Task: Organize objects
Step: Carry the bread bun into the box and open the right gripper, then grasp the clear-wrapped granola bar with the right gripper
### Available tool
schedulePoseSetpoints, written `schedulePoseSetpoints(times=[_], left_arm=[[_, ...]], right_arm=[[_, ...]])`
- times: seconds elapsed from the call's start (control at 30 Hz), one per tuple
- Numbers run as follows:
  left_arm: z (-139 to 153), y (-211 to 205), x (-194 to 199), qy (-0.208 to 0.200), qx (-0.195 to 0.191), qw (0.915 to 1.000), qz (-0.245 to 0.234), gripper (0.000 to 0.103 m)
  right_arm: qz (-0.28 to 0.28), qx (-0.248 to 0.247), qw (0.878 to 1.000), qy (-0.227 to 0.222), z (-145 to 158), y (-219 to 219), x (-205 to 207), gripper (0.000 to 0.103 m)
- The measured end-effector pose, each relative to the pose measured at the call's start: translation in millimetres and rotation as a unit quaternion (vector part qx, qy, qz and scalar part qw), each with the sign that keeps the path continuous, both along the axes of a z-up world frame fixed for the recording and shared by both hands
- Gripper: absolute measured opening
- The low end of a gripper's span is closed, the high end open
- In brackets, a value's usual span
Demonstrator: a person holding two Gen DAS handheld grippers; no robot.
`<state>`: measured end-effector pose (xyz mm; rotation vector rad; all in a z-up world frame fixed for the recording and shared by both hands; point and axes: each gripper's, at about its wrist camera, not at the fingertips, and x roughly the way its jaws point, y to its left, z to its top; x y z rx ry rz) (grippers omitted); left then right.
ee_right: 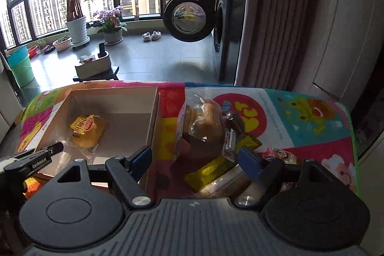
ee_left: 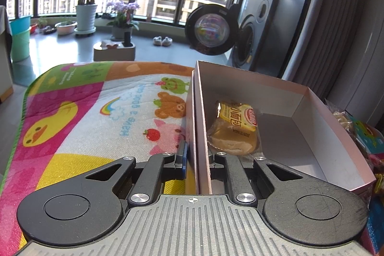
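Wrapped bun [ee_left: 234, 130] sits in the cardboard box [ee_left: 319, 126] on the play mat [ee_left: 96, 112], near its left wall. Your left gripper [ee_left: 198, 158] is clamped on that wall, one finger each side. Your right gripper [ee_right: 195, 157] hangs wide open, holding nothing, over the snack pile [ee_right: 211, 131] just right of the box.

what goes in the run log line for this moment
left tool: shut on box wall | right tool: open over snack pile | in box: one bread pack
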<state>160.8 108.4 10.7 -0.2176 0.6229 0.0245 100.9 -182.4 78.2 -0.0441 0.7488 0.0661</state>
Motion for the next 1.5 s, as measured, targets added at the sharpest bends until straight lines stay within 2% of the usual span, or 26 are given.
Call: schedulePoseSetpoints(times=[0.07,0.2,0.27,0.33,0.43,0.57,0.67,0.8,1.0,1.1,1.2,1.23,1.27,1.3,1.4,1.5], left_arm=[[0,0,0,-0.001,0.002,1.0,0.001,0.014],[-1,0,0,-0.002,0.005,1.0,0.002,0.013],[-2,0,1,-0.002,0.009,1.0,0.002,0.013],[-4,0,2,0.001,0.011,0.9999,0.002,0.013],[-5,1,2,0.001,0.008,1.0,0.001,0.013],[-5,3,2,0.003,0.004,1.0,0.001,0.013],[-5,3,2,0.003,0.003,1.0,0.0,0.013],[-5,2,2,0.003,0.003,1.0,0.0,0.013],[-5,2,2,0.003,0.002,1.0,0.0,0.013],[-5,2,2,0.003,0.003,1.0,0.0,0.013],[-5,2,2,0.003,0.002,1.0,0.0,0.013],[-5,2,2,0.003,0.002,1.0,0.0,0.014],[-5,2,1,0.003,0.001,1.0,0.0,0.014],[-5,2,1,0.004,0.0,1.0,0.0,0.014],[-5,2,1,0.005,-0.004,1.0,-0.001,0.014],[-6,5,2,0.006,-0.011,0.9999,-0.002,0.014]], right_arm=[[-0.019,0.014,0.999,0.023,-23,-18,-4,0.079],[-0.067,0.083,0.992,0.061,-59,-44,10,0.078],[-0.086,0.106,0.988,0.069,-71,-50,21,0.063],[-0.106,0.115,0.985,0.067,-82,-53,36,0.054],[-0.123,0.131,0.981,0.068,-88,-57,48,0.051],[-0.091,0.103,0.988,0.075,-83,-47,32,0.036],[-0.058,0.084,0.991,0.09,-80,-39,-1,0.029],[-0.035,0.071,0.991,0.108,-78,-31,-44,0.028],[0.008,0.056,0.989,0.133,-68,-10,-96,0.028],[0.018,0.064,0.989,0.132,-55,-3,-112,0.028],[0.028,0.077,0.991,0.108,-26,7,-118,0.028],[0.034,0.082,0.992,0.093,-13,12,-118,0.023],[0.041,0.085,0.992,0.08,0,16,-117,0.011],[0.047,0.09,0.993,0.068,11,20,-117,0.006],[0.072,0.082,0.994,0.027,45,35,-110,0.006],[0.072,0.059,0.996,0.015,55,44,-105,0.006]])
